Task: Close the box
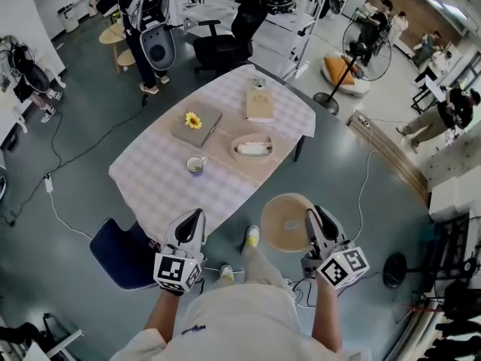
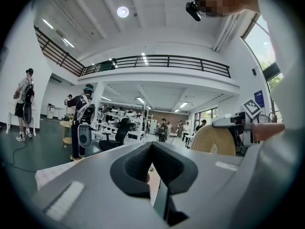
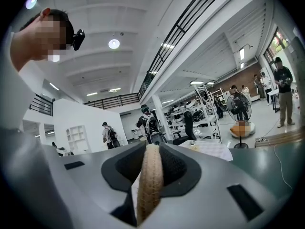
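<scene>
Pinching the rim of a round woven lid [image 1: 285,222] edge-on between right gripper [image 1: 312,215] pads, just off the table's [image 1: 150,175] near corner. Left gripper [image 1: 195,218] jaws pressed together, empty, at the table's near edge. Open oval woven box [image 1: 252,146] at table centre, well apart from lid.
</scene>
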Tool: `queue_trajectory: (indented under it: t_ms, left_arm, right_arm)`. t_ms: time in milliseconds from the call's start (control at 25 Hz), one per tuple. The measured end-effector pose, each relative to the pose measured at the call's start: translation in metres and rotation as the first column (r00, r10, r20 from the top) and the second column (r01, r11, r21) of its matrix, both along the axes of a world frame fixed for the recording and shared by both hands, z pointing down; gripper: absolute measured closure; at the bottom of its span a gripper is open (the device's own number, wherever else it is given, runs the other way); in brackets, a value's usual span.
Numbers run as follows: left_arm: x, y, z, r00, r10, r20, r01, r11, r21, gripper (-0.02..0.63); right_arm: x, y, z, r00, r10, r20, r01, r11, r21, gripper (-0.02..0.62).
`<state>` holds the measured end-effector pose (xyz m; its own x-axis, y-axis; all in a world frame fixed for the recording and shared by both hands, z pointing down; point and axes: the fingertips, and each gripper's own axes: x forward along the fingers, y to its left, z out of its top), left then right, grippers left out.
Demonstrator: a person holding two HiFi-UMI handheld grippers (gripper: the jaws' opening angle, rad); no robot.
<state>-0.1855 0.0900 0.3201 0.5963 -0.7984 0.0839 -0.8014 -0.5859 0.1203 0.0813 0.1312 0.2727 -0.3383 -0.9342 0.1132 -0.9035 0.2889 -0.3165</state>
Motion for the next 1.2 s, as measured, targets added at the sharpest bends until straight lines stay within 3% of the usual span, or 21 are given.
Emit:
queue_trajectory:
  t_ms: [400,960,1200]
  left_arm:
    - [0.017,-0.066,0.011,0.999,-0.04,0.026,0.04,0.999,-0.017,0.604]
    - [0.07,-0.178,0.016,0.991,-0.125,0.048,0.127,0.991,-0.045,0.604]
    - [0.082,-0.201,0.038,0.978,-0.193,0.08,0.202,0.971,-0.126,0.604]
  right_arm:
    - [0.022,-0.082,0.009,1.0,-0.02,0.008,0.02,1.0,0.003,0.503]
    - [0.072,-0.223,0.024,0.995,-0.087,0.043,0.089,0.995,-0.039,0.505]
    - [0.079,-0.265,0.046,0.982,-0.159,0.106,0.169,0.981,-0.094,0.505]
